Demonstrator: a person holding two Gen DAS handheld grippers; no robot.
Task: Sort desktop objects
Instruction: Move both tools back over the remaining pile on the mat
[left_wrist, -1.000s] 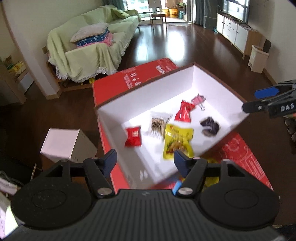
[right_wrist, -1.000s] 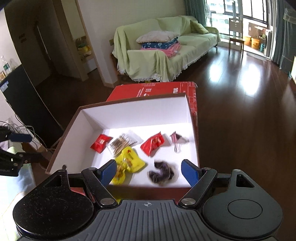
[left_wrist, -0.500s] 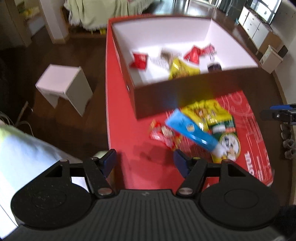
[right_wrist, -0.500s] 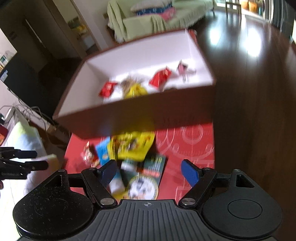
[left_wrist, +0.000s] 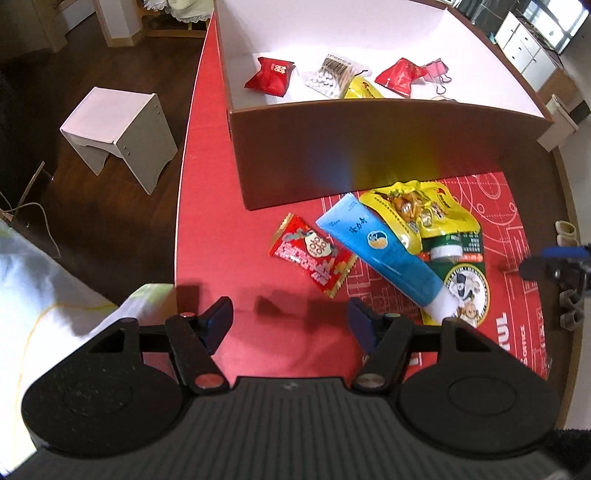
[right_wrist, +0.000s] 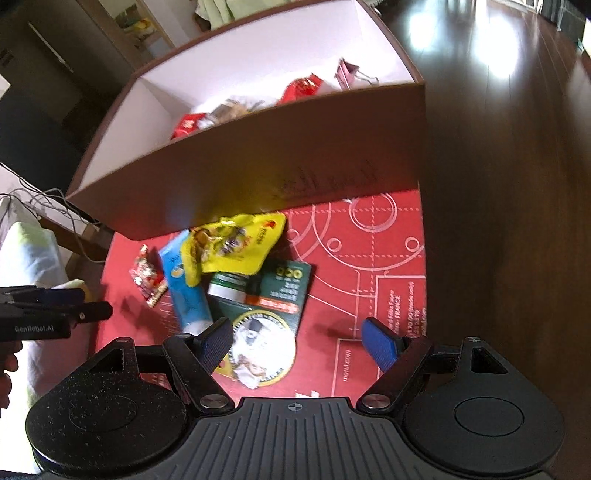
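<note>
Since one second ago both cameras have tipped down: then each view was filled by the box interior, now we see the red tabletop in front of the box with its pile of unsorted items.

Left wrist view: we note the left gripper (left_wrist: 290, 317) hanging over bare red table (left_wrist: 221, 229), jaws spread wide, nothing between them. Just ahead lies a red snack packet (left_wrist: 312, 254), touching a blue tube (left_wrist: 380, 254) that runs diagonally. A yellow candy bag (left_wrist: 417, 214) overlaps the tube's upper end and sits against the box's near wall. A green card package (left_wrist: 463, 266) lies under the tube's white cap end. The brown box (left_wrist: 369, 147) holds a red sachet (left_wrist: 271, 74), a cotton swab pack (left_wrist: 330, 75), a second red sachet (left_wrist: 399, 75), a pink binder clip (left_wrist: 437, 70) and the edge of another yellow packet. The right gripper (left_wrist: 554, 260) shows at the right edge. A white stool (left_wrist: 118, 136) stands on the floor to the left.

Right wrist view: we record the right gripper (right_wrist: 297, 341) also spread open and empty, above the green card package (right_wrist: 273, 306). Its left finger (right_wrist: 214, 341) lies over the tube's cap end. The yellow candy bag (right_wrist: 232, 247) covers the blue tube (right_wrist: 184, 284); the red snack packet (right_wrist: 147, 277) lies left of both. The left gripper (right_wrist: 55, 310) is at the left edge, a hand (right_wrist: 7, 369) behind it; we cannot tell its jaw state here.
</note>
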